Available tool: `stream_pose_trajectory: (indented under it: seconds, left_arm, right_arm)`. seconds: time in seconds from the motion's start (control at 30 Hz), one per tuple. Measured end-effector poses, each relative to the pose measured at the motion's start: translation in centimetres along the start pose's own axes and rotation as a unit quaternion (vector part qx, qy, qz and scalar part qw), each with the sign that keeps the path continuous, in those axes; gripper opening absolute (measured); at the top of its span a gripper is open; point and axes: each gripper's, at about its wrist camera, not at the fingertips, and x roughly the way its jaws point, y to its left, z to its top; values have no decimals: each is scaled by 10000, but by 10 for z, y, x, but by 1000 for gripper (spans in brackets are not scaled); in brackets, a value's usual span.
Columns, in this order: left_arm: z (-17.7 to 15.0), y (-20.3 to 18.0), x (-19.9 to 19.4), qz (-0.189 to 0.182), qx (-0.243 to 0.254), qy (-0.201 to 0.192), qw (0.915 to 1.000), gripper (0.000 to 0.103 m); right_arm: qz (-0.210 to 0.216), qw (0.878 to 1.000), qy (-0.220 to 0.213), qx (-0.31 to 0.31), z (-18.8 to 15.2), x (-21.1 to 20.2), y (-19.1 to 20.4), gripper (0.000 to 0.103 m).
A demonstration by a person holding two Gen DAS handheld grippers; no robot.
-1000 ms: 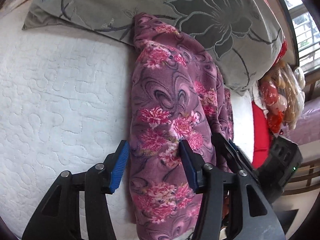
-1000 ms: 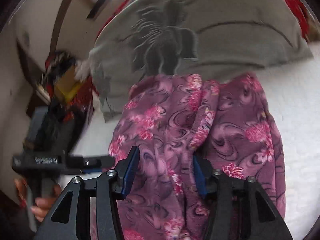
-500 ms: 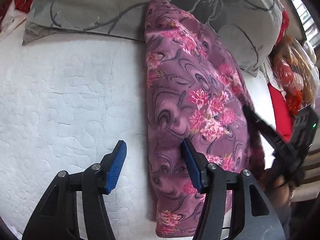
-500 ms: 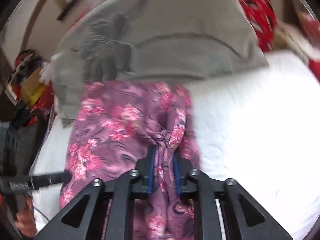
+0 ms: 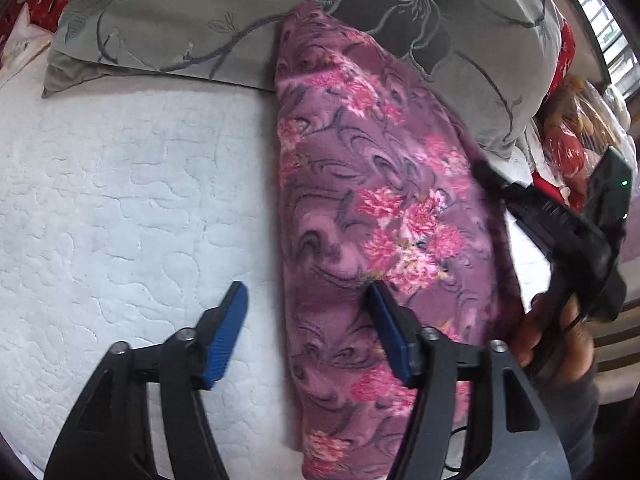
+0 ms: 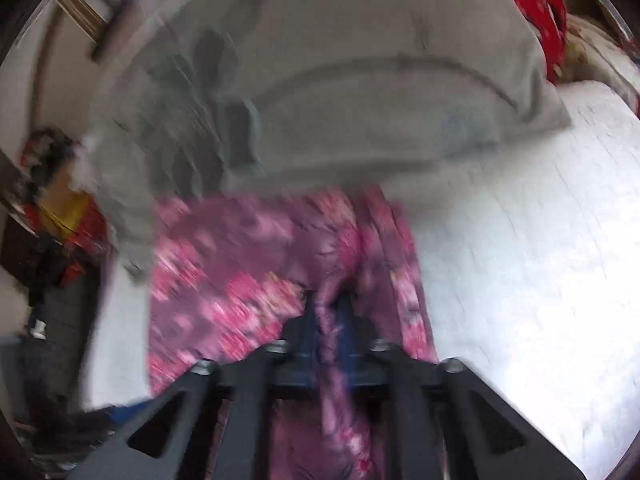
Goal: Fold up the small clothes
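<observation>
— Purple floral fleece, that's the garment (image 5: 360, 216), and in the left wrist view it lies in a long strip on the white quilted bed (image 5: 120, 200), its far end up against the grey flowered pillow (image 5: 200, 12). What has changed for the left gripper (image 5: 304, 332)?

— Its jaws have just been opening wider, and the pads press on nothing. The near edge of the cloth runs between the two blue fingers (image 5: 226, 336): one stands over bare quilt, the other over the fabric. It has let go, I'd say, and tilts steeply down at the bed.

— And beyond its right-hand finger?

— The person's right hand (image 5: 560, 336) grips the handle of the other tool, whose tips disappear at the far edge of the fleece.

— Now the right wrist view.

— Blurred, so the hand is on the move. The right gripper (image 6: 330, 316) has just been closing, and now its jaws are pinched tight on a ridge of the fleece (image 6: 248, 280), which bunches up between the fingertips. A second ago they stood open around that ridge.

— So for the fold?

— My reading: the right side has taken the edge to carry it over, while the left stands clear. It points down at a shallower slant, toward the pillow (image 6: 360, 100).
</observation>
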Motion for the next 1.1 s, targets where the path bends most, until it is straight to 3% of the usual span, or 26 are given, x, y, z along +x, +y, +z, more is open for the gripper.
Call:
stream_pose_trajectory:
  seconds: [0.1,0.23,0.33,0.4,0.43,0.5,0.6,0.63,0.73,0.8,0.87,0.9,1.0,1.1]
  left_arm:
    - [-2,5,4,38,-57,65,10000,75]
    - [-3,-4,-10,209,64,-35,9998,75]
    - [-20,-8,-24,262,179,-194,9993,75]
    - [-33,-15,-21,358,300,-202,9987,75]
    - [-38,-19,-14,465,390,-175,9980,75]
    - [-44,-26,-1,658,531,-38,9964,77]
    - [-51,-34,-10,686,560,-22,9961,76]
    - [-55,-37,-13,680,597,-35,9959,76]
    - [-71,-46,-12,748,748,-4,9944,76]
    - [-78,-48,2,875,776,169,9930,76]
    - [-81,-42,9,907,644,251,9935,76]
    - [-80,-44,9,906,595,247,9938,76]
    - [-80,-46,0,961,640,213,9931,76]
    - [-76,-55,-4,1046,734,162,9917,76]
  right_arm:
    - [-211,9982,395,399,-1,18,-27,4]
    - [-259,9994,-4,223,-1,-12,-19,11]
    - [363,9990,-177,-169,-16,-51,-8,11]
    - [475,9981,-56,-378,-28,-60,-7,13]
    - [368,9979,97,-521,-37,-60,-11,17]
    - [-342,9931,778,-807,-58,-44,-23,17]
    - [-303,9967,429,-614,-59,-71,-23,18]
    - [-210,9978,250,-571,-60,-87,-21,24]
    - [138,9974,41,-706,-73,-113,-19,24]
    - [58,9957,198,-906,-85,-115,-15,23]
    - [-547,9897,716,-1112,-100,-81,-11,25]
    - [-634,9881,962,-1014,-108,-72,-19,25]
    - [-477,9950,708,-520,-105,-88,-23,27]
    - [-580,9952,548,-575,-100,-97,-18,31]
